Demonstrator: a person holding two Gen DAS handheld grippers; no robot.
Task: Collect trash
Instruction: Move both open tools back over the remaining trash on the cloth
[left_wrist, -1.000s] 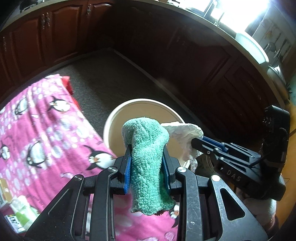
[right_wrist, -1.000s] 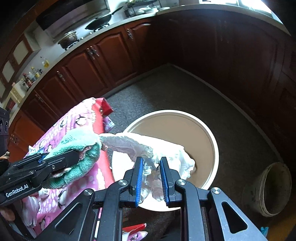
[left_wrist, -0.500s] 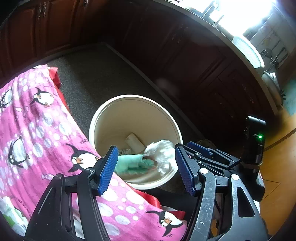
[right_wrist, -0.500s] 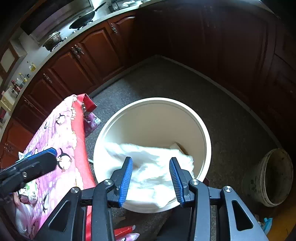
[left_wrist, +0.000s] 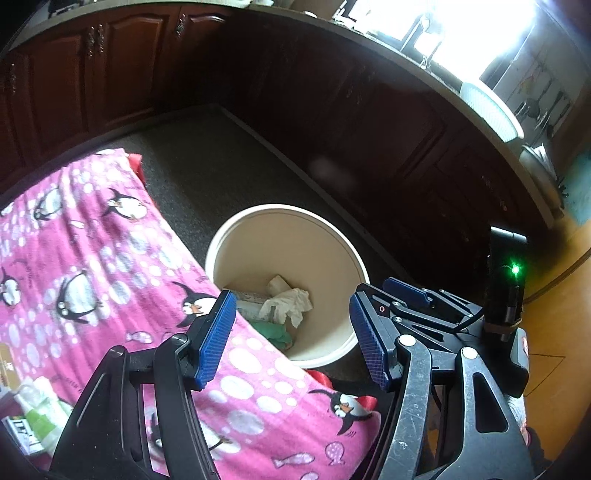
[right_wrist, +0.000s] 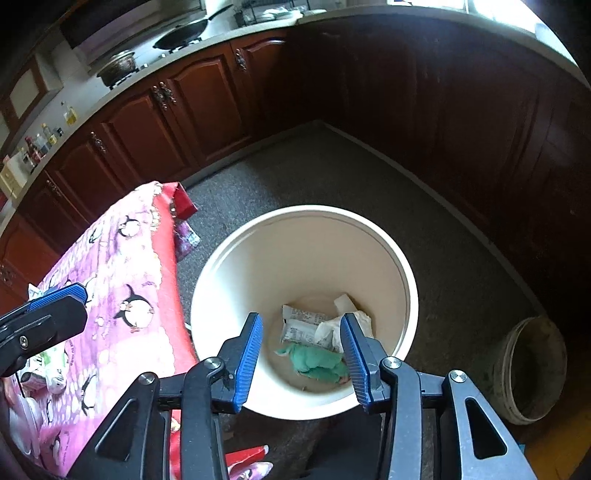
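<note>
My 2 released hand-held grippers, left (left_wrist: 291, 336) and right (right_wrist: 301, 360), jaws just opened, hang over the round cream plastic bucket (right_wrist: 402, 273) holding the green terry cloth (right_wrist: 317, 362) and the crumpled white paper (left_wrist: 286, 306).

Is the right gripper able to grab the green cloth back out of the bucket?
Probably yes. The right gripper hangs open above the white bucket, which has no lid, and the green cloth lies uncovered at the bottom.

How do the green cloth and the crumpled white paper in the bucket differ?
The green cloth is fuzzy terry fabric, bunched into a low roll; the crumpled white paper is thin, creased and stands higher. The cloth lies nearest the cameras on the bottom; the paper sits behind it, partly over printed wrappers. Both rest loose inside the cream bucket, touching no gripper.
</note>
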